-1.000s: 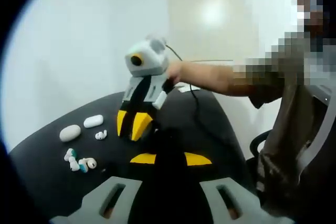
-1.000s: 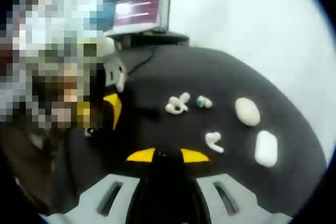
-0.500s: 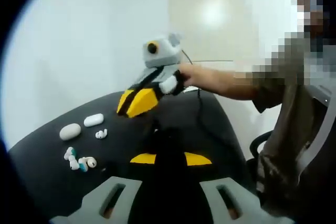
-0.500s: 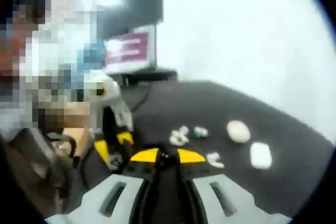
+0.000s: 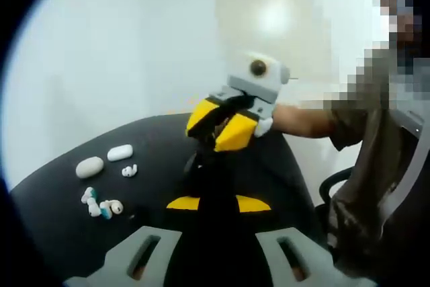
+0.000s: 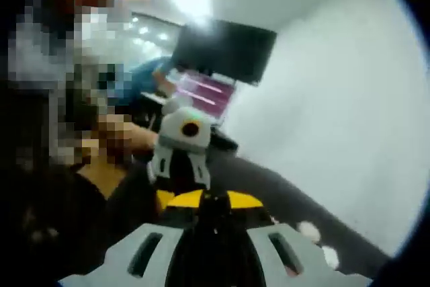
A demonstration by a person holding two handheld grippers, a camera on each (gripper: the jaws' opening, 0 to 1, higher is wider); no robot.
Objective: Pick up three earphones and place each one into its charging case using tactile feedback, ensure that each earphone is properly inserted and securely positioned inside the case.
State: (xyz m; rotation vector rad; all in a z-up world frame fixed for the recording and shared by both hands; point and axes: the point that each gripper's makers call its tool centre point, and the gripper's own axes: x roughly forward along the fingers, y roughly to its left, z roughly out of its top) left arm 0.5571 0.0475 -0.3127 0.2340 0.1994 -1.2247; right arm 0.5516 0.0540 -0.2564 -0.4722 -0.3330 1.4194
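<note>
Earphones: I see a small cluster of earphones [image 5: 101, 205] on the black table [image 5: 60, 226], low left in the left gripper view, with one single earphone [image 5: 128, 171] lying a little apart, nearer the cases.
Charging cases: an oval case [image 5: 90, 167] and a pill-shaped case [image 5: 119, 153] sit side by side beyond the earphones, both closed as far as I can tell. In the right gripper view two blurred white shapes [image 6: 309, 231] on the table are probably cases; I can't tell more.
Left gripper [image 5: 218, 203]: my yellow-tipped jaws meet at the tips, closed on nothing, above the table and well apart from the earphones.
Right gripper [image 5: 224, 124]: raised above the table, held by a hand; its yellow jaws stand parted, nothing between them.
Surroundings: a person's sleeve [image 5: 356, 109], a monitor [image 6: 225, 52], a white wall [image 5: 121, 52].
</note>
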